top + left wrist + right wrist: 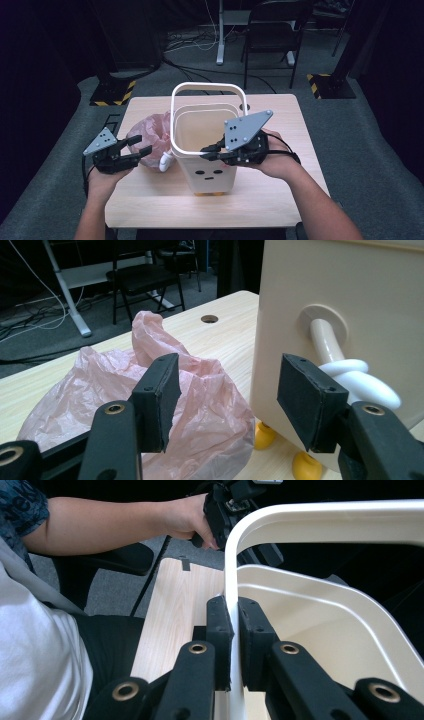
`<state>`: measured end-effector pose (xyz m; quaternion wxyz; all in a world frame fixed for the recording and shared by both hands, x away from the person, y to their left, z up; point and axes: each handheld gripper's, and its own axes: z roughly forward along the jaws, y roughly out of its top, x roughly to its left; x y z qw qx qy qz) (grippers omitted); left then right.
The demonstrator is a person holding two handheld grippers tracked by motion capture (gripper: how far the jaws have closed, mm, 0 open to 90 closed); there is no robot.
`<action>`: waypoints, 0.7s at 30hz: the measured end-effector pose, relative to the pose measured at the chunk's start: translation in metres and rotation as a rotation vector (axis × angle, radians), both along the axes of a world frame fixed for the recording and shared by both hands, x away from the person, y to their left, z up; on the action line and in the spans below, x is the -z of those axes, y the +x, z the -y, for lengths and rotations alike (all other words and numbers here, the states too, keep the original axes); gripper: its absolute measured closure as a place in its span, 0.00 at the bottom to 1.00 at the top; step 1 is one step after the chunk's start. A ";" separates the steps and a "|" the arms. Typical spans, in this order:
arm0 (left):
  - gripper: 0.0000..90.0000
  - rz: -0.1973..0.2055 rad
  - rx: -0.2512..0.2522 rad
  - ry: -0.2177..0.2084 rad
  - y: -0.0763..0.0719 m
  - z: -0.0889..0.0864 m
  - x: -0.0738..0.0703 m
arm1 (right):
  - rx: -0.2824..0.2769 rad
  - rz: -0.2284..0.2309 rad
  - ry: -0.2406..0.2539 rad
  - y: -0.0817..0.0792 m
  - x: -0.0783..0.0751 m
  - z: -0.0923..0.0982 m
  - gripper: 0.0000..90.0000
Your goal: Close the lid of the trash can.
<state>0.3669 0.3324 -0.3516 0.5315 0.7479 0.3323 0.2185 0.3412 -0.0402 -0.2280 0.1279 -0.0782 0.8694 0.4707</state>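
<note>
Dark room behind, a folding chair (272,30) and floor cables seen past a light wooden table (150,195). A cream bin (212,170) with a small face on its front is stood upright mid-table on orange feet (264,436), its white hoop handle (175,125) raised over the mouth.

Right gripper (209,151) is clenched on the handle: in the right gripper view the pads are pressed on the white bar (231,630) from both sides, just above the bin rim. No earlier frame for comparison.

Left gripper (140,149) is held released, jaws spread, nothing between them. It is aimed at the gap between the bin's left wall and a crumpled pink plastic bag (152,135), which is lying on the table just beside the bin. In the left gripper view a white knotted cord (350,377) is seen coming out of a round hole in the bin wall, near the one pad (310,400); contact cannot be told.
</note>
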 end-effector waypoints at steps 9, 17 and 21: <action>0.46 0.004 -0.001 -0.004 0.000 -0.001 0.000 | -0.017 -0.045 -0.049 0.004 0.001 -0.009 0.94; 0.46 0.004 -0.002 -0.002 0.000 -0.001 0.000 | -0.003 -0.075 -0.088 0.007 0.005 -0.014 0.93; 0.46 0.005 -0.002 -0.002 0.000 -0.001 0.000 | 0.000 -0.063 -0.094 0.007 0.007 -0.014 0.91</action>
